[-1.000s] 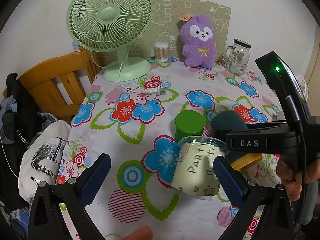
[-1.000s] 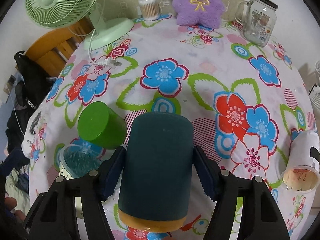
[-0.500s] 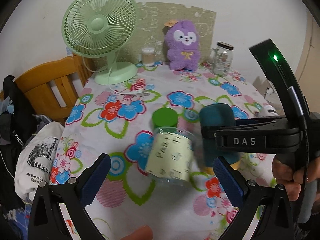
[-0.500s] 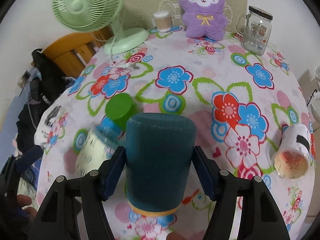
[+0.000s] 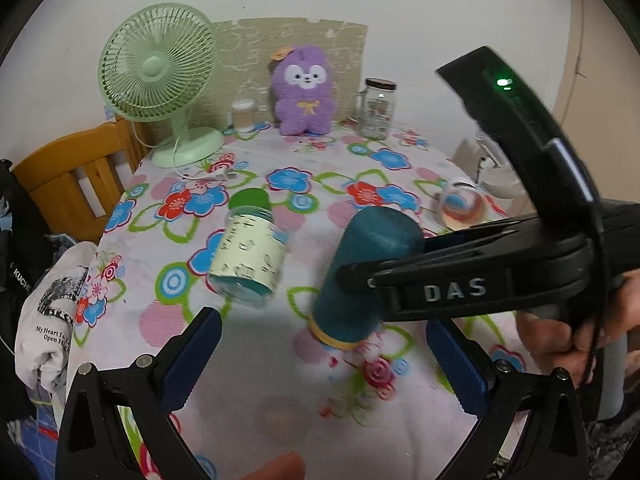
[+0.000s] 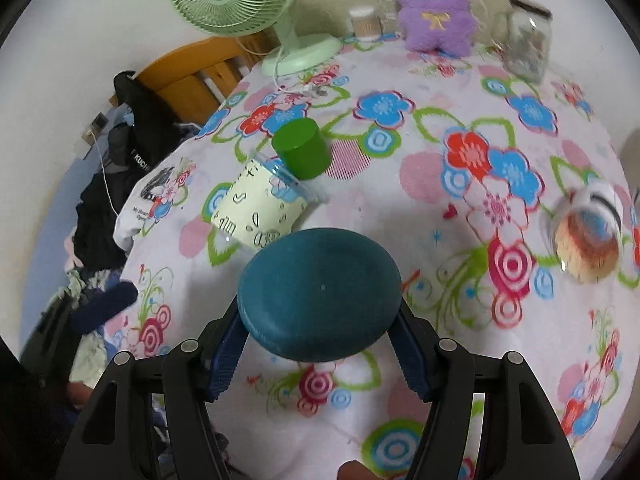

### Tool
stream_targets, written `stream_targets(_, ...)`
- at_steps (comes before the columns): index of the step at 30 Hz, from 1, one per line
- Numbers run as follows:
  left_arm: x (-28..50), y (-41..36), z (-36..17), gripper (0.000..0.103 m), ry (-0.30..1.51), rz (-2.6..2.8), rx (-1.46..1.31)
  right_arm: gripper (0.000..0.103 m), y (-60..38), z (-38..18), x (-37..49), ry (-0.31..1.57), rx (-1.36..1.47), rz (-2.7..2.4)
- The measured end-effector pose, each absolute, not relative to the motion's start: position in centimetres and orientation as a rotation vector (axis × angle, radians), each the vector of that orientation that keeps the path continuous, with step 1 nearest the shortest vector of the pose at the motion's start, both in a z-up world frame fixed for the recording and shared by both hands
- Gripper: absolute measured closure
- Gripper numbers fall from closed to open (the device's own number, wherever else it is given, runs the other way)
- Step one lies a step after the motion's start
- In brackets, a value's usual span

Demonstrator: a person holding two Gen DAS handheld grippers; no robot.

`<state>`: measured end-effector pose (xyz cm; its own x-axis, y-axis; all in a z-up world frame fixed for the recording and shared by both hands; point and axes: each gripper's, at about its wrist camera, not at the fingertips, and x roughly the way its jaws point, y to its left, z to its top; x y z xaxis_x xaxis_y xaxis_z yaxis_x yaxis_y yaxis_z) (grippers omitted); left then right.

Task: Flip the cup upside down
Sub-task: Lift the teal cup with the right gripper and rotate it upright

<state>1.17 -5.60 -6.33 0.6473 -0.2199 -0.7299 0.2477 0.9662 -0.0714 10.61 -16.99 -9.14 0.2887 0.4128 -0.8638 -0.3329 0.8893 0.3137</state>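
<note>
My right gripper [image 6: 320, 354] is shut on a dark teal cup [image 6: 319, 294] with a yellow rim, held upside down with its flat base toward the camera. In the left wrist view the teal cup [image 5: 366, 272] stands rim-down just above or on the flowered tablecloth [image 5: 256, 364], clamped by the right gripper [image 5: 362, 280]. My left gripper [image 5: 320, 364] is open and empty, low at the table's near edge. A clear cup with a pale label [image 5: 250, 256] lies tipped on its side to the left, against a green cup [image 5: 250, 200].
A clear cup [image 6: 586, 240] lies on its side at the right. A green fan [image 5: 160, 80], a purple plush [image 5: 304, 92], a glass jar [image 5: 378, 108] and a small container [image 5: 243, 114] stand at the back. A wooden chair [image 5: 68, 172] with bags stands left.
The right gripper has lifted and turned the teal cup more upright, base up. The left gripper has drawn back from the labelled cup, which has tipped onto its side.
</note>
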Motion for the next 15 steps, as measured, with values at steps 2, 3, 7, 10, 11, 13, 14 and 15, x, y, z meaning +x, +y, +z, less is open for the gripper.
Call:
stream_targets(2,0.5,-6.2,-6.4,0.000,0.834,-0.265,0.050,0.035,-17.3,-8.9,10.1,1.189,0.117,0.537)
stream_targets(3,0.3,-6.4,-6.4,0.000,0.835,-0.269,0.052,0.035,-17.3,-8.7,9.8,1.193,0.133,0.557)
stream_targets(7,-0.4,-6.7,-6.2,0.000,0.829,-0.278,0.041,0.035,-17.5,-8.3,9.1,1.208,0.162,0.597)
stream_targets(10,-0.9,-6.6,-5.9,0.000,0.821,-0.278,0.041,0.035,-17.4,-8.4,8.4,1.232,0.193,0.634)
stream_targets(11,-1.1,-6.6,-5.9,0.000,0.820,-0.277,0.042,0.035,-17.4,-8.3,8.0,1.233,0.196,0.649)
stream_targets(13,-1.4,-6.5,-5.8,0.000,0.819,-0.275,0.044,0.035,-17.0,-8.2,7.3,1.236,0.196,0.674)
stream_targets(14,-1.6,-6.4,-5.8,0.000,0.821,-0.277,0.047,0.035,-16.9,-8.3,7.0,1.240,0.198,0.688)
stream_targets(15,-1.8,-6.4,-5.8,0.000,0.821,-0.281,0.050,0.035,-16.8,-8.6,6.8,1.249,0.209,0.704)
